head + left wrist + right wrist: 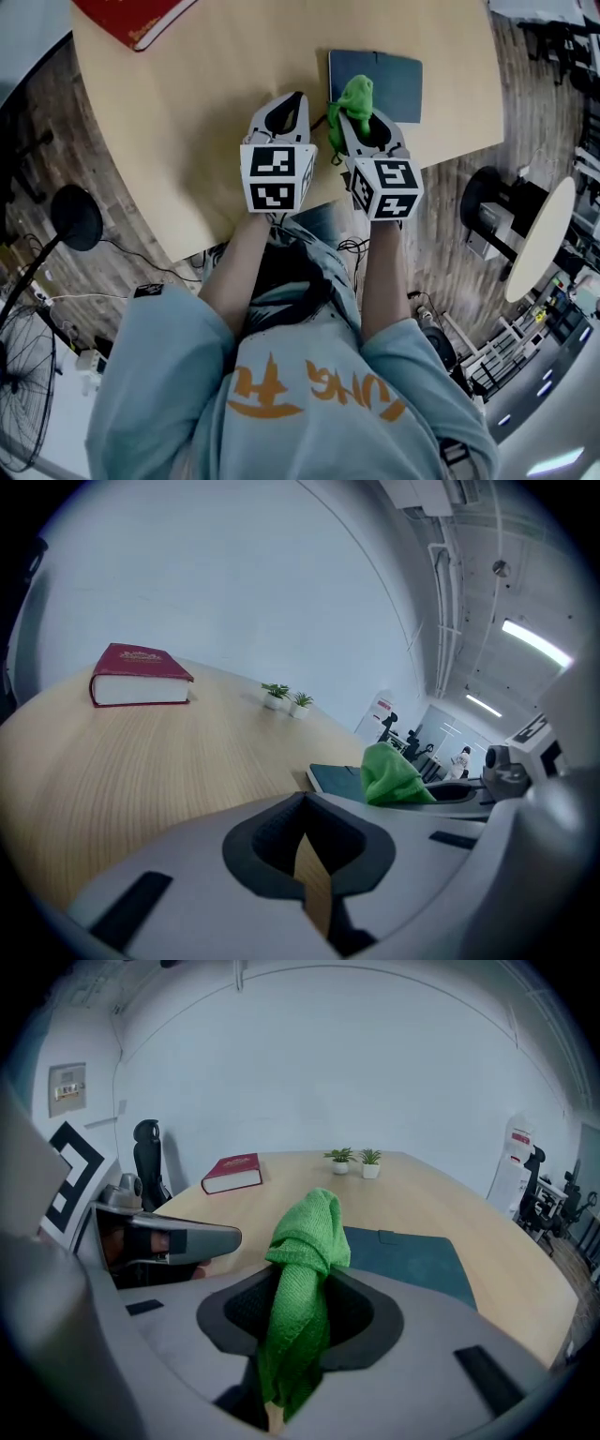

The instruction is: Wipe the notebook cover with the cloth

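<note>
Right claw (356, 116) clamped on green cloth (356, 92) | at notebook's (392, 82) near edge | left claw (296, 97) closed, empty, over counter (206, 94)

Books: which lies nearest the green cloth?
The dark teal notebook, just ahead of the cloth in the right hand-held gripper; the red book lies far off.

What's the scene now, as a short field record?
left gripper: shut, empty, beside the right one
right gripper: shut on cloth
cloth: green, bunched, at notebook's near edge; contact unclear
notebook: dark teal, closed, flat on table
red book: table's far left
plants: two small pots, far side
</note>
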Demonstrator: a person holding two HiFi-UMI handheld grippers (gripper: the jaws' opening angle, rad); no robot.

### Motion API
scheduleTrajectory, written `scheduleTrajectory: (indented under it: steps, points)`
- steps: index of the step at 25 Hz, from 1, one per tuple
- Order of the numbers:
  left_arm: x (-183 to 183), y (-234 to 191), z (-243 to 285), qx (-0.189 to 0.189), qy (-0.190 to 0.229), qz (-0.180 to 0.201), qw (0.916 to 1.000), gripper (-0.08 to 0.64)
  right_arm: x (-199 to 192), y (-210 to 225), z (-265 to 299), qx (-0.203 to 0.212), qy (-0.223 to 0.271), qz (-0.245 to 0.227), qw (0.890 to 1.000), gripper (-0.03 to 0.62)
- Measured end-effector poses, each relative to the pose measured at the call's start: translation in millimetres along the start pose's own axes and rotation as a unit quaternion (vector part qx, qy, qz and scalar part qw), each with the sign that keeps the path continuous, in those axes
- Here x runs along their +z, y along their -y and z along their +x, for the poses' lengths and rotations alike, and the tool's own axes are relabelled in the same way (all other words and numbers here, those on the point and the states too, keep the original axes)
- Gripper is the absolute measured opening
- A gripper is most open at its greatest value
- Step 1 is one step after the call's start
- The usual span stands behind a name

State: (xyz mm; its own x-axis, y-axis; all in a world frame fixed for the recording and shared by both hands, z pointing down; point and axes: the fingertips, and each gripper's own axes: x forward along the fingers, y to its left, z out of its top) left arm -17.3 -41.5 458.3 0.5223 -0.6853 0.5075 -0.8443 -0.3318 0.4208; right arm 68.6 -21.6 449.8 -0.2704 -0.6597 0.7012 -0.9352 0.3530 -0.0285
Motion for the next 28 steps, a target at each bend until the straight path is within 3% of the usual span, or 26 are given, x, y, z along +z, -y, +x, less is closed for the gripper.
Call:
scheduleTrajectory:
  steps: [13,28]
  points:
    - [-2.4,-3.8,3.0,0.062,0.007,-0.004,0.998,0.015,-19.1,10.3,25.2,0.05,-0.018,-0.002,0.999,0.119]
    - [-11.8,10.3,12.5,0.07,-0.006,0.002,0.9975,0.015,-19.2,24.8,25.3,0.048,-0.013,-0.006,0.999,0.121]
